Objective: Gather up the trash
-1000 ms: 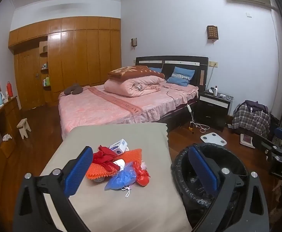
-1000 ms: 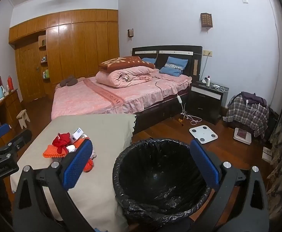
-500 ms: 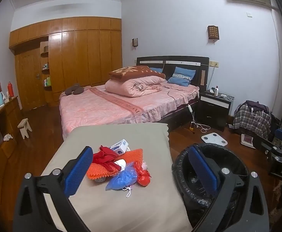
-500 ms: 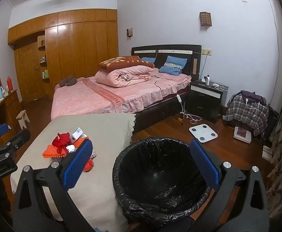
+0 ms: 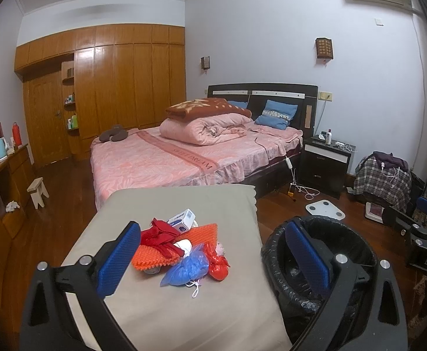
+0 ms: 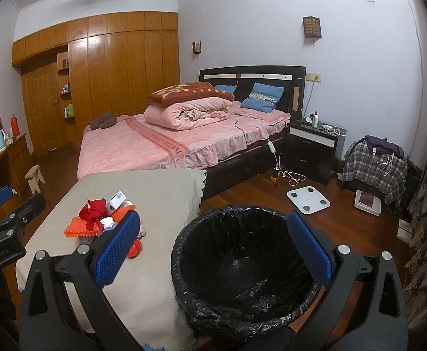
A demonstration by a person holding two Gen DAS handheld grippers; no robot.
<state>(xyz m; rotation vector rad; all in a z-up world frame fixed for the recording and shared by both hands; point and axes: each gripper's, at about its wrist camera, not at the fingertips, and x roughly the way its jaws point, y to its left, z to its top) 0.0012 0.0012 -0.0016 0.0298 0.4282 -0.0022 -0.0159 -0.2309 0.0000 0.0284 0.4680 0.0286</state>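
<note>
Beige-covered table (image 5: 160, 310) bears a trash pile (image 5: 184, 248) beside the black-lined bin (image 6: 242, 266); both hand-held grippers (image 5: 213, 260) (image 6: 213, 251) gape wide, empty.

Your right claw's (image 6: 213, 251) blue-padded finger (image 6: 117, 251) hides most of the tied red plastic bag (image 6: 134, 247) on the beige-clothed counter (image 6: 160, 193). In your left view, a finger covers part of the black-lined round bin (image 5: 356, 239). The small white-and-blue carton's (image 5: 182, 219) print is too small to read.

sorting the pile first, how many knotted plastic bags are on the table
2: a blue bag at the pile's near edge and a red bag touching its right side, both on the cloth-covered table. More may be hidden under the orange mat.
</note>
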